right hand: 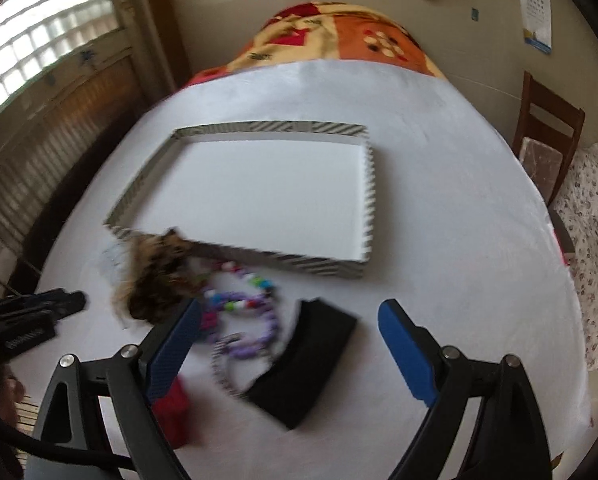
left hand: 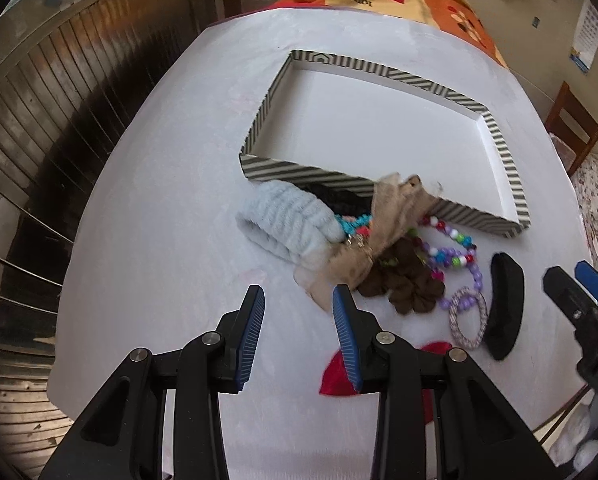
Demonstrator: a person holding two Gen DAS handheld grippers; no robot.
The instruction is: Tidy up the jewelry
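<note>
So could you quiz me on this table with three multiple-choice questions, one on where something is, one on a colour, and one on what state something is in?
1. Where does the pile of accessories lie?
A. inside the striped tray
B. on the table in front of the tray
C. on the wooden chair

2. What colour is the fluffy headband?
A. light blue
B. bright green
C. yellow

3. How do the two grippers stand?
A. both clamped on beads
B. one holding the tray
C. both open, holding nothing

Answers:
1 B: the striped tray shows only its bare white floor, while the beaded bracelets and the rest lie outside its near wall.
2 A: the fluffy headband is pale blue.
3 C: the left gripper and right gripper both show spread fingers with nothing between them.
</note>
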